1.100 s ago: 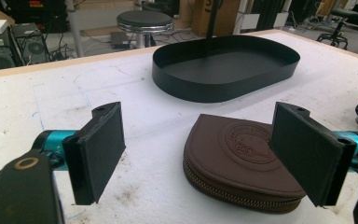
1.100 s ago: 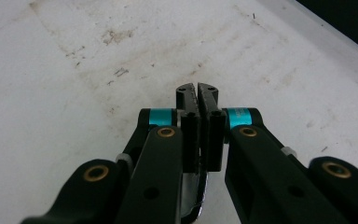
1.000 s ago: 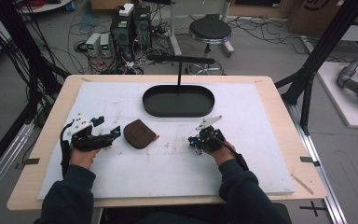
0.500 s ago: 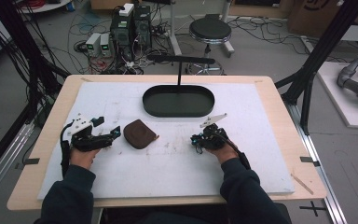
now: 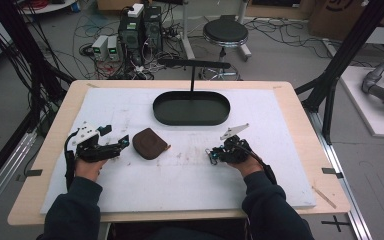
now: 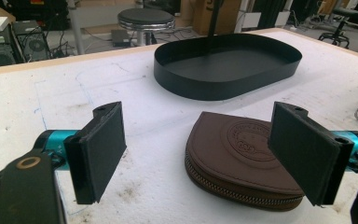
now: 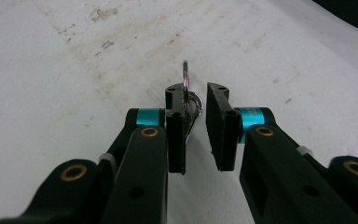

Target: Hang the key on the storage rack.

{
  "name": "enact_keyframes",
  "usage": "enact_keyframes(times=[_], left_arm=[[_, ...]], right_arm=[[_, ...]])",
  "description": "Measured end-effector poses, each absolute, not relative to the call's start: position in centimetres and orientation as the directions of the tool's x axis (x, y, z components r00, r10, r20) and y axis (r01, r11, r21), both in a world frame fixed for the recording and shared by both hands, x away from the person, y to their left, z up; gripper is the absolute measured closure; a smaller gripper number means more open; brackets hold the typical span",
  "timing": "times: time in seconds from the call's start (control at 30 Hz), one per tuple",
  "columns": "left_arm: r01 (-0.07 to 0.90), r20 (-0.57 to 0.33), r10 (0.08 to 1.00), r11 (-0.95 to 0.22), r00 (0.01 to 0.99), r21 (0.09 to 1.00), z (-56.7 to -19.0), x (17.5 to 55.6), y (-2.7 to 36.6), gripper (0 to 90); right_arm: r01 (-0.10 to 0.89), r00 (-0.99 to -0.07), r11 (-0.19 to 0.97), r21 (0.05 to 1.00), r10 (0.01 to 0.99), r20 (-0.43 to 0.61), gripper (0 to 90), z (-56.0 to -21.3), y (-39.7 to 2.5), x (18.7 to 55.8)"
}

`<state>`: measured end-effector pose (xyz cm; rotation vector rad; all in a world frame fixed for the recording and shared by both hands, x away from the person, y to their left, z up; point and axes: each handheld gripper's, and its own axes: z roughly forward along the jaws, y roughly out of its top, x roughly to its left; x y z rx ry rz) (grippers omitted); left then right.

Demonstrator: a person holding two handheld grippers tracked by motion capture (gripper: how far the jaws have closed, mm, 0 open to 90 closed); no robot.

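Left black two-jaw gripper: flat matte rectangular pads, teal collars, brass-ringed screw holes, grey three-cornered top plate, black trailing cable | right black two-jaw gripper: same pads, teal collars, brass rivets, grey plate | person: dark navy long sleeves.

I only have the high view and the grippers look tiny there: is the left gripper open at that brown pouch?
Observer: Yes, the left gripper is wide open; the brown pouch lies just ahead of it.
Operator: Is the pouch zipped?
Observer: The zip along its near edge looks closed.
Operator: And the right gripper?
Observer: The right gripper is slightly open; what looks like a small key on a ring stands against one jaw, with a gap to the other.
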<state>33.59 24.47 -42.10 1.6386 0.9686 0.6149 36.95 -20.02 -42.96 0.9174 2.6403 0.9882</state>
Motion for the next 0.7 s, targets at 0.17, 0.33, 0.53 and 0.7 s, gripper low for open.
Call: enact_keyframes(times=[0.17,0.33,0.53,0.7], left_arm=[[0.283,-0.082,0.841,-0.086,0.534,0.955,-42.1,33.6,24.4,18.9],[0.283,-0.083,0.841,-0.086,0.534,0.955,-42.1,33.6,24.5,18.9],[0.285,-0.085,0.842,-0.084,0.532,0.955,-42.1,33.6,24.5,18.9],[0.284,-0.083,0.842,-0.085,0.532,0.955,-42.1,33.6,24.5,19.0]], right_arm=[[0.465,-0.810,0.623,0.630,0.587,0.018,89.6,-43.2,-19.5,37.0],[0.434,-0.821,0.650,0.624,0.570,-0.023,90.0,-42.9,-19.3,36.8],[0.409,-0.819,0.622,0.668,0.573,-0.032,90.0,-42.2,-19.6,36.7],[0.384,-0.801,0.548,0.743,0.599,-0.028,90.0,-41.0,-20.7,36.7]])
